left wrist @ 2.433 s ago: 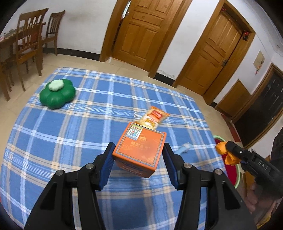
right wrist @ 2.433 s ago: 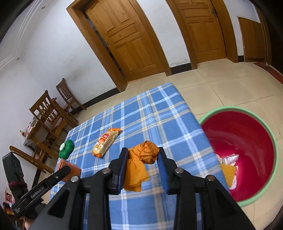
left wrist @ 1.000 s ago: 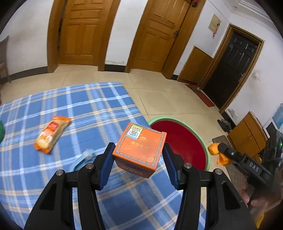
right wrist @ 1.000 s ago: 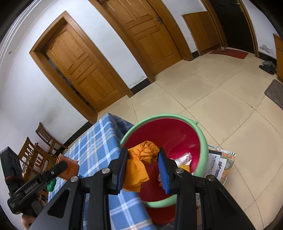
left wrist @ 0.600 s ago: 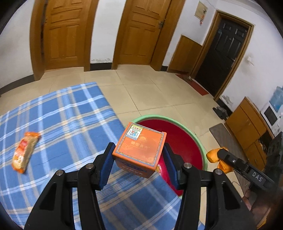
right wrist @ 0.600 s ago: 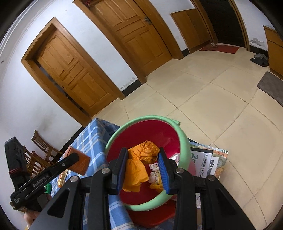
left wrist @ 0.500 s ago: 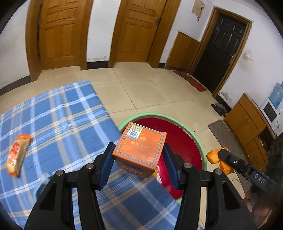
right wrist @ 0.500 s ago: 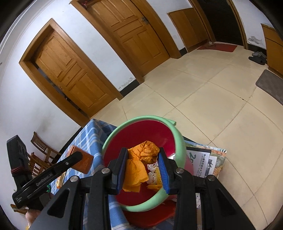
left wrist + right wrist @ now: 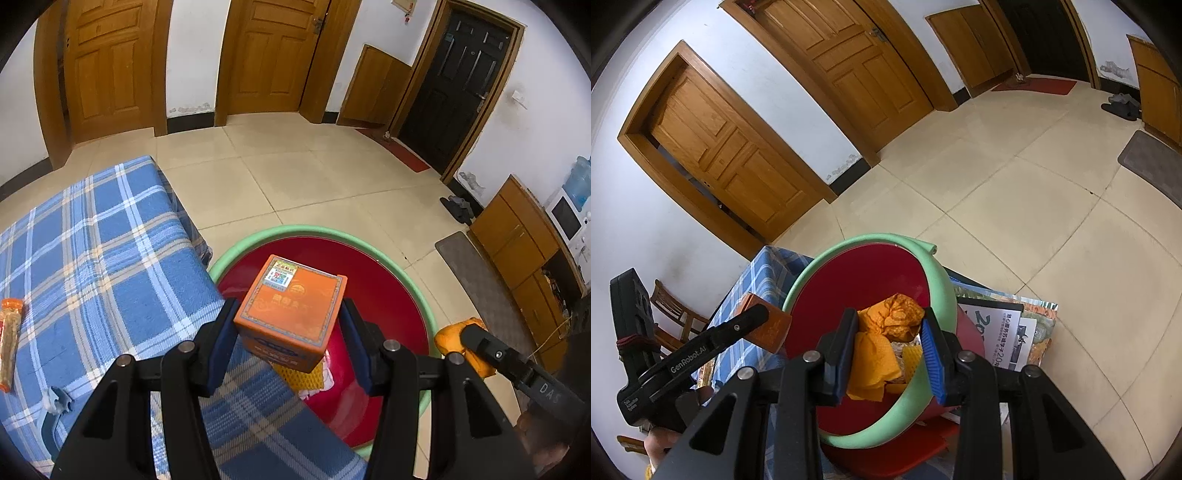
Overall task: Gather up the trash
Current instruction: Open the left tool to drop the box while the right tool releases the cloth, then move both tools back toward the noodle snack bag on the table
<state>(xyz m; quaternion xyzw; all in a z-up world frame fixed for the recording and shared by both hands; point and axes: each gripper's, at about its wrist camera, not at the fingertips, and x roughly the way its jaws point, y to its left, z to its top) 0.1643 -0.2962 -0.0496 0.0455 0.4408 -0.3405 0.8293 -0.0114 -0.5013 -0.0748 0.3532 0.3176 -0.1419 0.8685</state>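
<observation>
- Gripping an orange box (image 9: 291,308) up close is the left gripper (image 9: 288,341), jaws clamped on both sides of it, box tilted a bit with its stickered top face showing. It's held just over the near rim of the bin.
- Same deal on the other side: the right gripper (image 9: 888,352) has its jaws squeezed on a crumpled orange wrapper (image 9: 886,332), which hangs right above the bin opening.
- Each gripper shows up in the other's view too: the left one with the box sits at the left edge of the right wrist view, and the right one with its orange wad pokes in at the lower right of the left wrist view.
- Under both of them is the red bin with a green rim (image 9: 306,232). There's already some stuff at the bottom: a yellow mesh-looking piece (image 9: 297,374) and some whitish scraps.
- The bin stands right against the worktop, which has a blue plaid cloth (image 9: 96,258) over it. A snack packet (image 9: 9,341) is lying on the cloth way off at the left edge.
- Beside the bin, on the far side from the worktop, some printed papers (image 9: 1008,332) lie on the floor.
- Further back it's beige tile floor (image 9: 295,177), then wooden doors (image 9: 110,70) along the white wall.
</observation>
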